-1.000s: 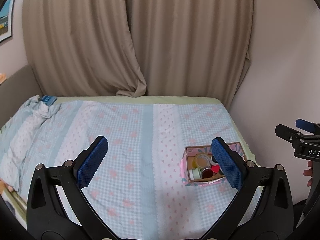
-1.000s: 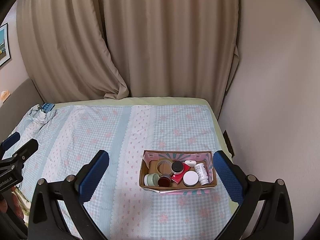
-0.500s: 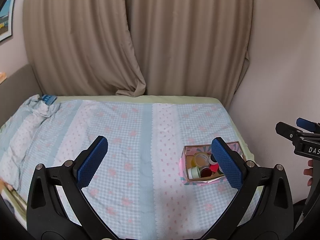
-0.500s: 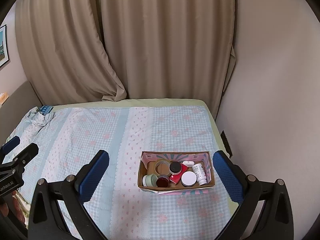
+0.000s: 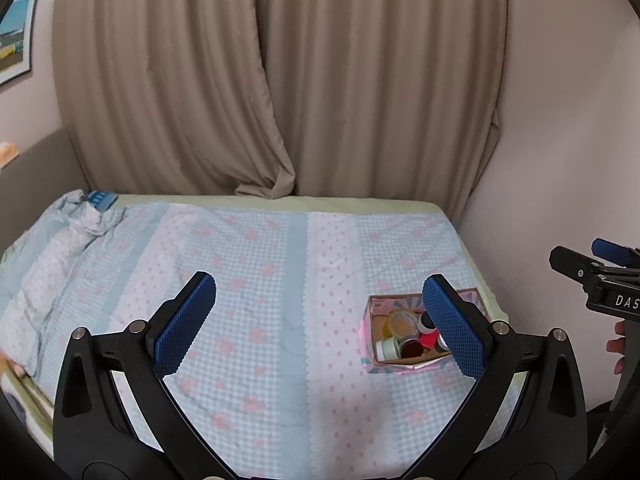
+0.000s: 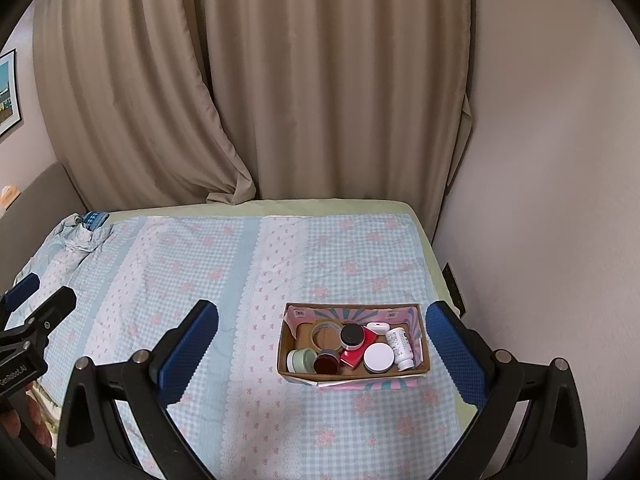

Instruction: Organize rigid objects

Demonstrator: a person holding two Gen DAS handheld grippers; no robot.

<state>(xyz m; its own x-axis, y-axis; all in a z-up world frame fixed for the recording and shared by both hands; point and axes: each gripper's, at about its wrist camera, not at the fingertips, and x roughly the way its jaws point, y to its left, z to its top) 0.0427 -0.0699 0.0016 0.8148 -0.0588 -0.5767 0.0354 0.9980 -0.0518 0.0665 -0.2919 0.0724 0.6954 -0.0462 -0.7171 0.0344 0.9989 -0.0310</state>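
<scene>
A cardboard box [image 6: 352,378] with pink patterned flaps stands on the bed near its right edge. It holds several small items: a tape roll [image 6: 324,332], a black-lidded jar [image 6: 352,335], a white-lidded jar [image 6: 378,357], a white bottle [image 6: 400,349], a pale green jar [image 6: 301,360], a dark red jar [image 6: 327,361]. The box also shows in the left wrist view [image 5: 370,340]. My right gripper [image 6: 320,354] is open and empty, well above the bed. My left gripper [image 5: 320,328] is open and empty, to the box's left.
The bed carries a blue checked cover [image 6: 240,280] with pink flowers, bunched at the far left [image 6: 80,240]. Beige curtains [image 6: 280,80] hang behind it. A wall [image 6: 540,200] runs along the bed's right side. A sofa back [image 5: 36,184] is at the left.
Both grippers have drawn back and up a little, so the box looks smaller and farther. Both stay open and empty.
</scene>
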